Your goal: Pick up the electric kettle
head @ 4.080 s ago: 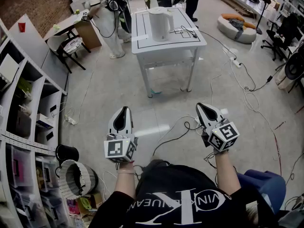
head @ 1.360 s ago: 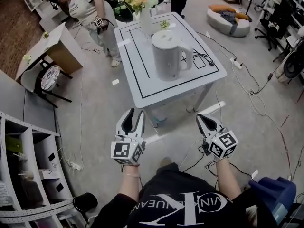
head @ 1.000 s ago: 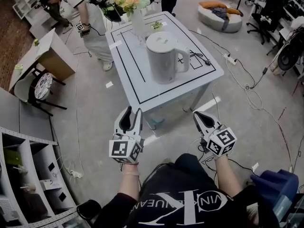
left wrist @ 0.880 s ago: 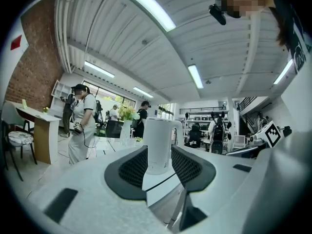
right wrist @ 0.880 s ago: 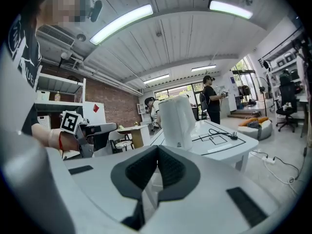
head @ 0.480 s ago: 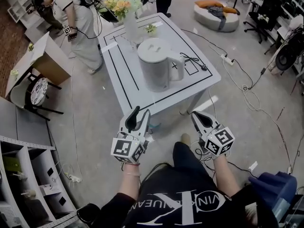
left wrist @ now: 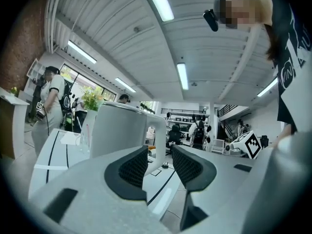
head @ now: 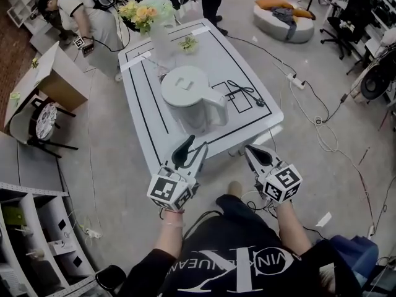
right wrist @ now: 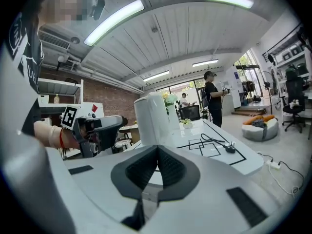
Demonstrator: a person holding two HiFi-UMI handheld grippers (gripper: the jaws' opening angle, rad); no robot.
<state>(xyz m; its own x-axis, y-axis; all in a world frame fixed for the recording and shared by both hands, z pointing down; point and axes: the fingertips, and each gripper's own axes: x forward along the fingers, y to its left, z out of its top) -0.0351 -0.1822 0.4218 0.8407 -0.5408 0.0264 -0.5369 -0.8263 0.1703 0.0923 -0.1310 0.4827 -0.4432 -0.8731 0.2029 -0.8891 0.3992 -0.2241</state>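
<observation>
**White kettle waits on the counter, both grippers short of it**

White and cylindrical, the plastic electric kettle (head: 184,96) stands upright on the pale grey counter (head: 247,113), inside the black-lined rectangle marked on its top and toward the near edge. Its lid is closed and its handle points right and slightly near.

The left gripper (head: 193,146) hovers at the counter's near edge, just near of the kettle and not touching it. Its fingers are spread and opening. Nothing sits between them; in the left gripper view the kettle (left wrist: 119,128) and its handle show beyond the gap of the left gripper (left wrist: 159,155).

The right gripper (head: 250,149) is to the right, off the counter's near right corner and well apart from the kettle. Its fingers are pressed together with nothing pinched, as the right gripper view shows for the right gripper (right wrist: 157,152), with the kettle (right wrist: 152,117) beyond and to the left.

On the counter's right side lies a black power cord with a plug (head: 244,93). At the far end stand a clear vase of yellow and white flowers (head: 148,14) and a small green plant (head: 187,42).
</observation>
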